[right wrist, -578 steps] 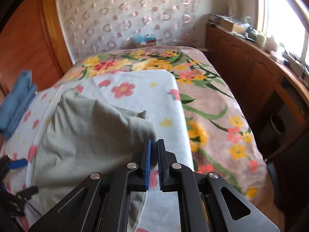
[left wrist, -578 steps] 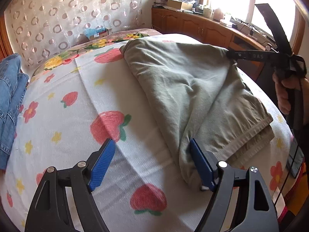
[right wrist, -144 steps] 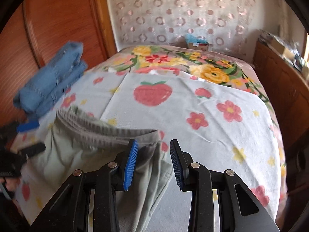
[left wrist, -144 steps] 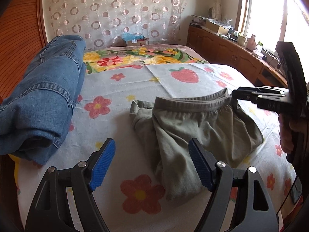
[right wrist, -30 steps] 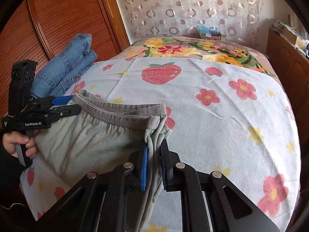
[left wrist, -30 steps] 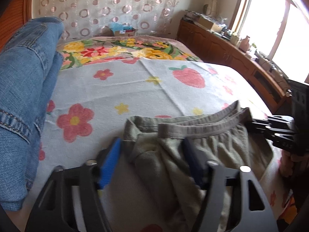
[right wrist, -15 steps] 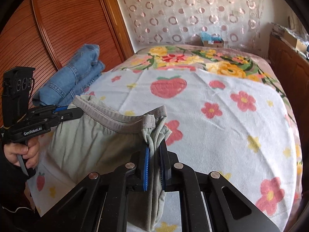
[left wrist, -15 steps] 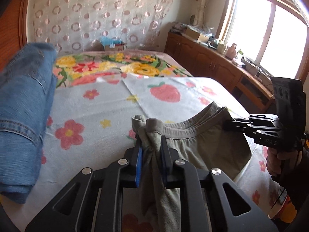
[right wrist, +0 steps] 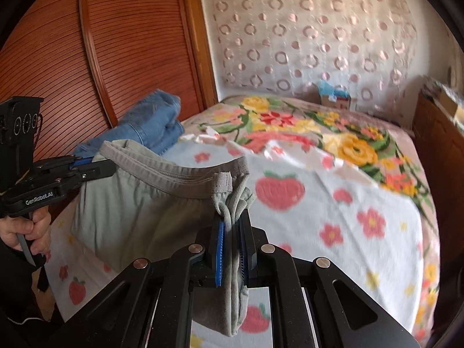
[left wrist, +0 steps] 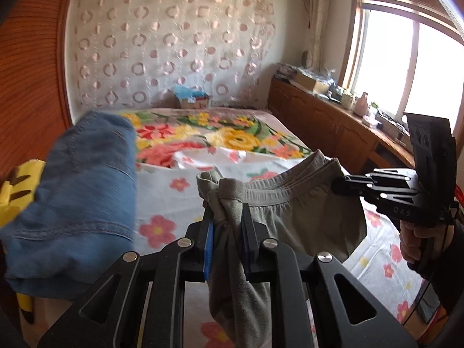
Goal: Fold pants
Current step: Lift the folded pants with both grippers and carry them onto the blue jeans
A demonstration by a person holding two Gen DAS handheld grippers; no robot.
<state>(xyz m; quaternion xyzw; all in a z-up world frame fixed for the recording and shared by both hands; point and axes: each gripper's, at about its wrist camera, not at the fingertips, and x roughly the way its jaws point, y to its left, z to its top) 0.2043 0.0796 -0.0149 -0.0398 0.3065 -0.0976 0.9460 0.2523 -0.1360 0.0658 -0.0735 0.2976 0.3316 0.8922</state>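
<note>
The folded grey-green cotton pants (left wrist: 290, 220) hang bunched, elastic waistband uppermost, above the strawberry-and-flower bed sheet (right wrist: 362, 232) — strung between both tongs. The left gripper (left wrist: 226, 240) pinches one waistband corner, the right gripper (right wrist: 231, 249) the other. Folded blue denim jeans (left wrist: 84, 191) lie just left.

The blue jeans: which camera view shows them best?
The left wrist view: the blue jeans fill its left side, close though blurred, lying on a yellow item. The right wrist view shows only the far end of the pile, behind the gray pants.
</note>
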